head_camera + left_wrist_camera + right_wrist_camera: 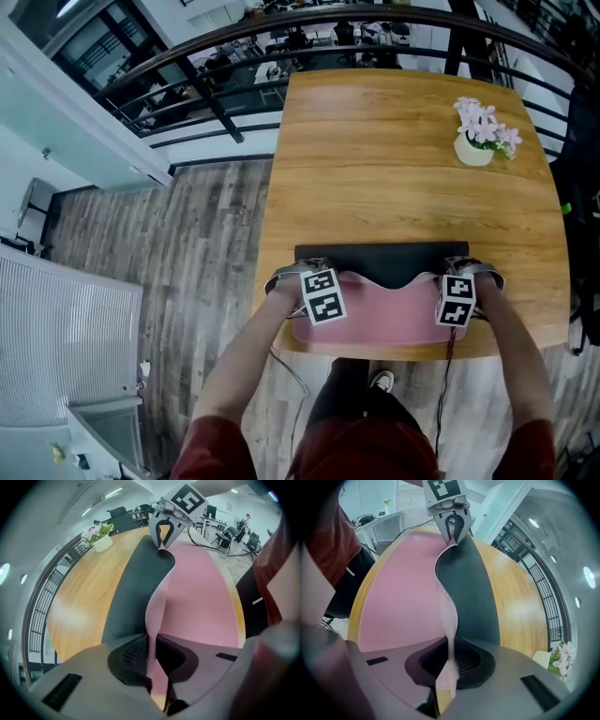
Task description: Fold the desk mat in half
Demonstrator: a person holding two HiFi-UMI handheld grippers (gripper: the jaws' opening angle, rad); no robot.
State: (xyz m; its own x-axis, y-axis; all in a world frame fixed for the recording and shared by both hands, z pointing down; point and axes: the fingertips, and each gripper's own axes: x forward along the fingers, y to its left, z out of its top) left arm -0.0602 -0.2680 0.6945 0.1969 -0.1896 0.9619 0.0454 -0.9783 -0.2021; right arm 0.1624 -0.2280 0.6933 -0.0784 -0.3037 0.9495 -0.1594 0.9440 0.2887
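Observation:
The desk mat point(384, 317), pink on top and black underneath, lies at the near edge of the wooden table point(375, 159). One long edge is raised, so a black strip point(375, 258) shows beyond the pink. My left gripper point(305, 274) is shut on the left end of that raised edge. My right gripper point(469, 272) is shut on the right end. The edge sags between them. In the left gripper view the pink edge point(152, 620) runs into the shut left gripper point(152, 653), with the right gripper point(163, 541) pinching the far end. The right gripper view mirrors this: right gripper point(451, 656), left gripper point(452, 534).
A white pot of pink flowers point(476, 141) stands at the table's far right. Bare wood stretches beyond the mat. A dark curved railing point(216, 75) runs behind the table, and wooden floor point(187, 262) lies to the left. The person's arms and legs are at the near table edge.

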